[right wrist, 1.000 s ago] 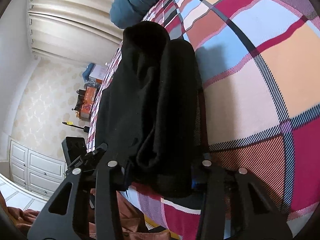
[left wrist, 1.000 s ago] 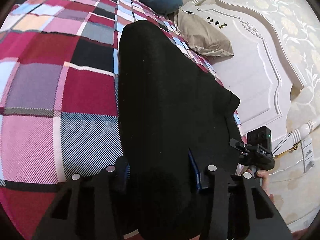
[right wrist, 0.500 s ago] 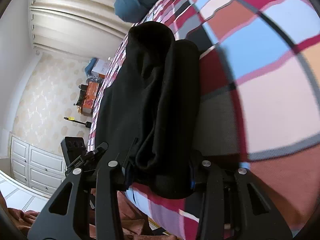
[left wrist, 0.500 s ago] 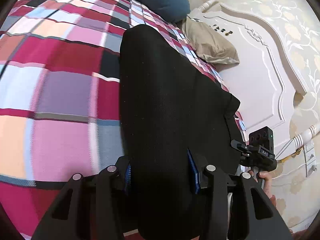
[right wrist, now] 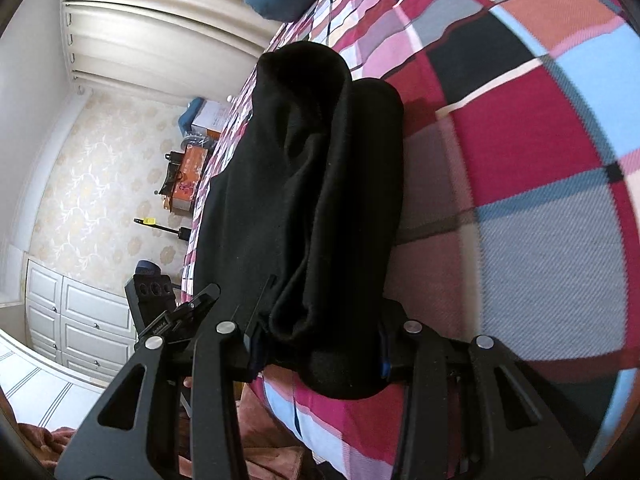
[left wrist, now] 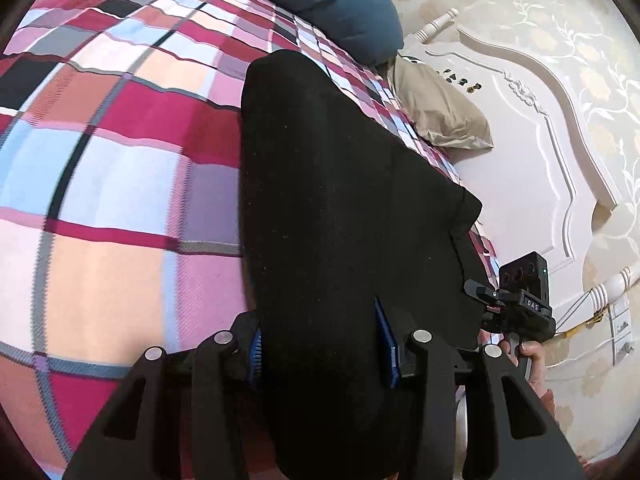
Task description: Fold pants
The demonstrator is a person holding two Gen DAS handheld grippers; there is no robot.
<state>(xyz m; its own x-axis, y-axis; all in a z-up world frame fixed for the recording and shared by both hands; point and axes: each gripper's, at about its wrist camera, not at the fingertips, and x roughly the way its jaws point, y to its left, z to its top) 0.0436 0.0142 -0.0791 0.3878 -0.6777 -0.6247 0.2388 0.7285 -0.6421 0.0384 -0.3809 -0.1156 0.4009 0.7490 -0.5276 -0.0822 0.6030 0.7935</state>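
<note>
Already the black pants [left wrist: 344, 208] look well into the fold: they lie on the plaid bedspread [left wrist: 120, 184] as a long, narrow, doubled strip, one leg stacked along the other, with the layers plainly visible from the right wrist view. The left gripper [left wrist: 318, 348] has its blue pads pressed into the cloth on both sides, so it holds a thick bunch of one end at a middling width. The right gripper [right wrist: 320, 344] clamps the other side of that near end in the same way, its jaws partly closed around a rolled wad of fabric. From each camera the other gripper shows just beside the garment's edge, with a hand [left wrist: 528, 360] on its handle. A blue pillow [left wrist: 340, 4] and a beige pillow [left wrist: 436, 108] lie at the headboard [left wrist: 520, 152], clear of the work. What seems left is bringing the held end over toward the far end, halving the length, then flattening the bundle.
</note>
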